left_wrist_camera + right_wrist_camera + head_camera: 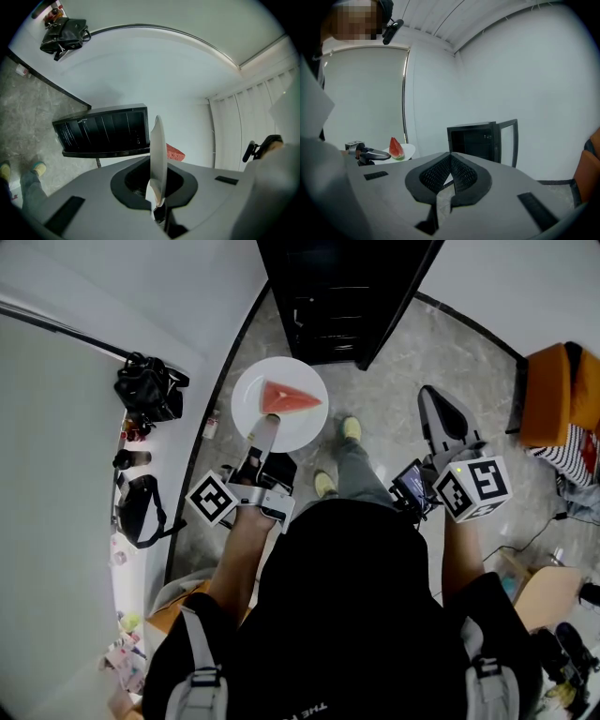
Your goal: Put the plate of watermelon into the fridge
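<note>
**At the fridge front: plate gripped, still outside**

Underfoot in the head view runs the grey marbled floor (384,409). At 12 o'clock stands the black fridge (342,296), its door swung open toward 1 o'clock. An orange chair (553,390) sits at 3 o'clock. A black bag (148,390) lies by the wall at 10 o'clock.

The white plate (305,423) is held roughly level at 11 o'clock, above the floor, just short of the fridge's front and outside it. The left gripper (266,427) has its fingers closed on the plate's near rim. Its own view shows that rim edge-on, pinched between them.

The right gripper (434,404) is at 2 o'clock, well apart from the plate. Its fingers are closed tip to tip with nothing between them.

One red watermelon wedge (292,397) lies near the plate's middle.
</note>
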A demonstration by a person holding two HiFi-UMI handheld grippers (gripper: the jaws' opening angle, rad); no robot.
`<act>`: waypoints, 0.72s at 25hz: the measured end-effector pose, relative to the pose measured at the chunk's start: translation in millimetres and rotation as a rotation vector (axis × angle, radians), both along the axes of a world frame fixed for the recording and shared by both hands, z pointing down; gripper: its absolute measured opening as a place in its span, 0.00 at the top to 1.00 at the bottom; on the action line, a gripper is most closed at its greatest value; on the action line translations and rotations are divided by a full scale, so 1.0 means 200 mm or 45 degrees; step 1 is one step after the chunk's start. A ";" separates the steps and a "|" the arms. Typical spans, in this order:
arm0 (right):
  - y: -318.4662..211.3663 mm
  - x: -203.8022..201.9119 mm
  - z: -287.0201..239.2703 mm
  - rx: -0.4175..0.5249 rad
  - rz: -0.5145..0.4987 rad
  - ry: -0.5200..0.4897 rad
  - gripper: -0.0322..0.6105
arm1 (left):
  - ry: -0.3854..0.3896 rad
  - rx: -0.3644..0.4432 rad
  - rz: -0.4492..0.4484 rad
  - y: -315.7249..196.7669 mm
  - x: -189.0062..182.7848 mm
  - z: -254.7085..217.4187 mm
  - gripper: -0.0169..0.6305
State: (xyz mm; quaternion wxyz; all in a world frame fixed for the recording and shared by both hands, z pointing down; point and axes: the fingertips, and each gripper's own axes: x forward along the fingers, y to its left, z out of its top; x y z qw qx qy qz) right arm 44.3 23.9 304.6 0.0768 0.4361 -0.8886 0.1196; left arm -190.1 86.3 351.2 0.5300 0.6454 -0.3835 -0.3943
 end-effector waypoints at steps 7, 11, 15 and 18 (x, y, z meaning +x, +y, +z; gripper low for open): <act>-0.01 0.02 0.00 0.016 -0.005 0.017 0.94 | -0.005 0.005 0.005 -0.01 0.01 -0.02 0.95; -0.06 0.06 0.01 0.039 -0.023 0.024 0.94 | -0.028 0.014 0.012 -0.06 0.04 -0.02 0.95; -0.14 0.07 0.01 0.029 -0.004 0.022 0.94 | -0.028 0.008 -0.001 -0.14 0.03 -0.02 0.95; -0.23 0.05 0.01 0.026 -0.014 0.028 0.94 | -0.023 0.002 -0.004 -0.23 0.04 -0.02 0.95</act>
